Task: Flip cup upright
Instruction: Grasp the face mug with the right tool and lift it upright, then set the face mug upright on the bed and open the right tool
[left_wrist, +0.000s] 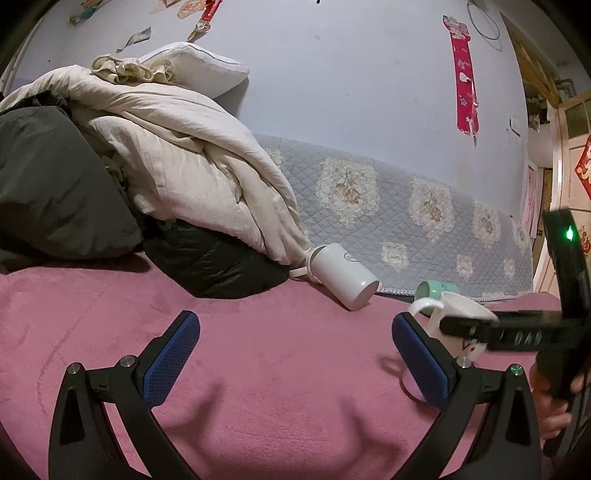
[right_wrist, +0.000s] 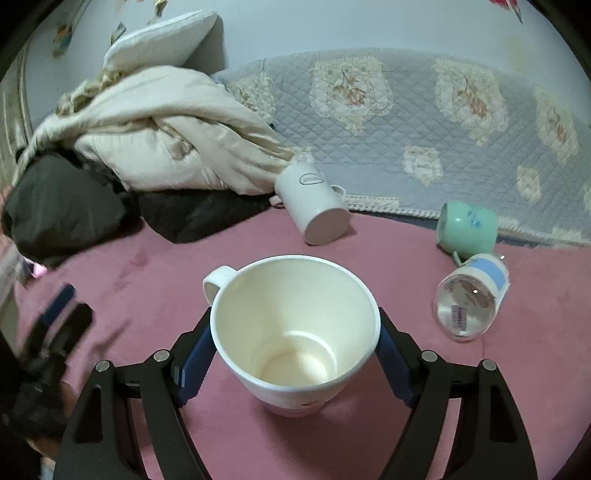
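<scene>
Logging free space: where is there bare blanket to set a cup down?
Free: pink blanket under the open left gripper, before the white mug. Crowded: right gripper grips the cream mug; green mug touches the glass cup.

The white mug (right_wrist: 295, 339) between the blue pads (right_wrist: 194, 363) looks like glazed ceramic, smooth and faintly glossy, its inside cream-toned. The right gripper (right_wrist: 295, 354) has matt black plastic arms with small shiny metal pins; its pads are finely textured rubber. The left gripper (left_wrist: 295, 354) shows the same matt black frame and dimpled blue pads (left_wrist: 171, 356). The pink bed cover (right_wrist: 221, 443) is soft, plush, matt cloth. Far left, the cream duvet (right_wrist: 166, 136) is crinkled woven fabric over a slightly shiny black padded jacket (right_wrist: 59, 206). The lying white cup (right_wrist: 314, 206) and green cup (right_wrist: 469, 229) look smooth and glazed; the near right cup (right_wrist: 472, 295) has a glossy, reflective base. The grey-blue quilted cover (right_wrist: 424, 140) is stitched, matt cloth.
</scene>
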